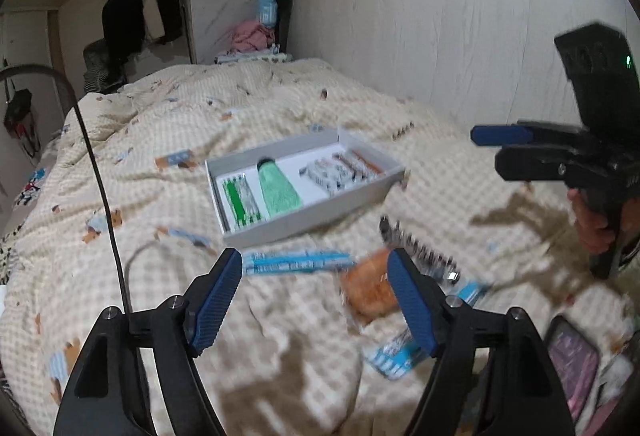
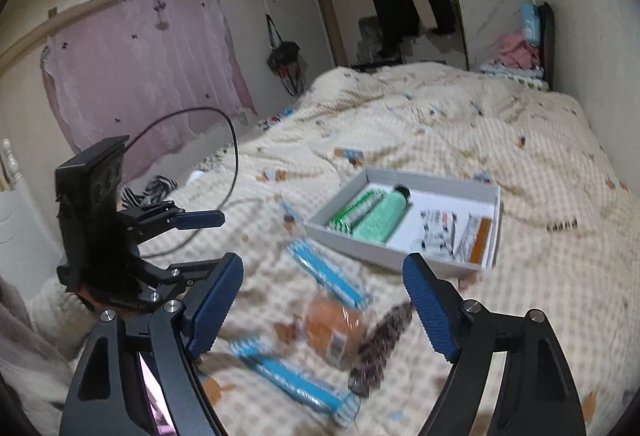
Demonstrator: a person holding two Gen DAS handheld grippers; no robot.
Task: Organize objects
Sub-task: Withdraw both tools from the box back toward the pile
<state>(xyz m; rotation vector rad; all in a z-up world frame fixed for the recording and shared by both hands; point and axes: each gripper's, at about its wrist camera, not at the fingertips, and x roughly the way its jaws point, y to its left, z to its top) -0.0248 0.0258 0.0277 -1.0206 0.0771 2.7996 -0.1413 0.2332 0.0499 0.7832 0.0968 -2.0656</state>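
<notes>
Bed with checked cream quilt (image 1: 280,108) fills frame centre. White tray (image 1: 320,212) mid-frame, holding green tube (image 1: 278,188). Blue packets (image 2: 328,276) and orange packet (image 2: 332,324) loose on quilt, lower centre. Pink curtain (image 2: 140,68) upper left; hanging clothes (image 2: 394,6) top. Left gripper (image 1: 316,300) jaws apart, empty. Right gripper (image 2: 324,304) jaws apart, empty.

loc: home bedroom | evid: bed w/ checked quilt (image 2: 460,140); hanging clothes (image 2: 394,2); pink curtain (image 2: 140,64)

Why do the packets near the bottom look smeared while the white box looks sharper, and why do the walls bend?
Left wrist view: the orange packet and blue packet are motion-blurred, the white box less so; dark shadows cross the quilt. Right wrist view: the same smear on the packets, and the fisheye lens bows the walls and darkens the corners.
</notes>
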